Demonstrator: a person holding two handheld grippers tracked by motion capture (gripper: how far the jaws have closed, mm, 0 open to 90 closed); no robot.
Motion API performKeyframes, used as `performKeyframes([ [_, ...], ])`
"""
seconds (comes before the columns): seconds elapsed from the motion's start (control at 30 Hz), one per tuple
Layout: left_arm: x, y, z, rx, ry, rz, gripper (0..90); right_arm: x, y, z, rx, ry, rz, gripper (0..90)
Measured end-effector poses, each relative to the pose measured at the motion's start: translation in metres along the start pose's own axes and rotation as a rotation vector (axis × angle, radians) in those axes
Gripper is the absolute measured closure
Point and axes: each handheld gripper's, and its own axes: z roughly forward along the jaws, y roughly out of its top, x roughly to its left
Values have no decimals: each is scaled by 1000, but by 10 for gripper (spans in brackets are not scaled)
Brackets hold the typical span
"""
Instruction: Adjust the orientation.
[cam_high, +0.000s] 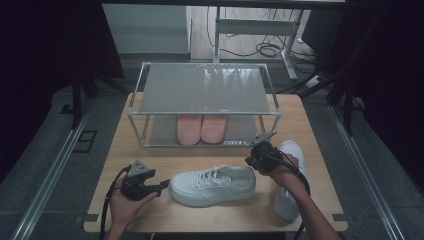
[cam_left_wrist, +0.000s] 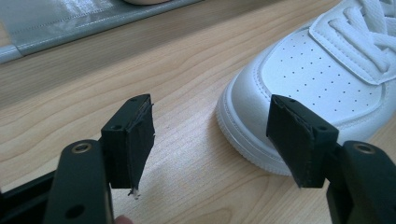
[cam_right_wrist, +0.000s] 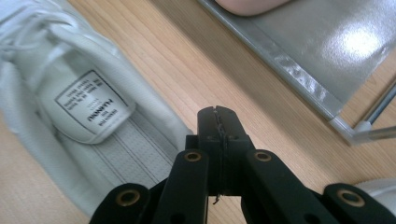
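Jaws spread wide on the left gripper (cam_left_wrist: 212, 140) frame the toe of a white sneaker (cam_high: 214, 184) lying sideways across the near part of the wooden table (cam_high: 165, 160), while the right gripper (cam_right_wrist: 218, 122) hangs with its jaws pressed together on nothing, just off the same shoe's heel and open collar. A second white sneaker (cam_high: 289, 150) lies beside the person's right hand (cam_high: 285, 171), partly hidden under the forearm. Behind both stands a two-tier metal shoe rack (cam_high: 202, 90), its top shelf bare and a pair of pink slippers (cam_high: 202, 128) on the lower one. The work appears to be at the approach stage: neither sneaker is held, and the pair looks bound for the rack. A next move would likely call for the left jaws to come forward around the toe and close, and for the right jaws to open before taking the heel.
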Motion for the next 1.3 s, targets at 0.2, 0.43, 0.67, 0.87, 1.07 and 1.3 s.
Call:
performKeyframes([
  [0.2,1,0,0,1,1,-2,325,0,-4,6,33,1,-10,900],
  [0.43,1,0,0,2,2,-1,325,3,-10,2,37,2,-25,900],
  [0.67,0,0,1,6,0,6,325,11,-23,-7,34,16,-42,900],
  [0.87,-1,0,2,7,-1,2,325,19,-34,-15,32,29,-61,900],
  [1.07,-1,0,2,9,-2,4,325,25,-46,-23,12,51,-61,900],
  [1.3,-2,0,3,10,-2,0,325,33,-59,-30,-14,77,-58,900],
])
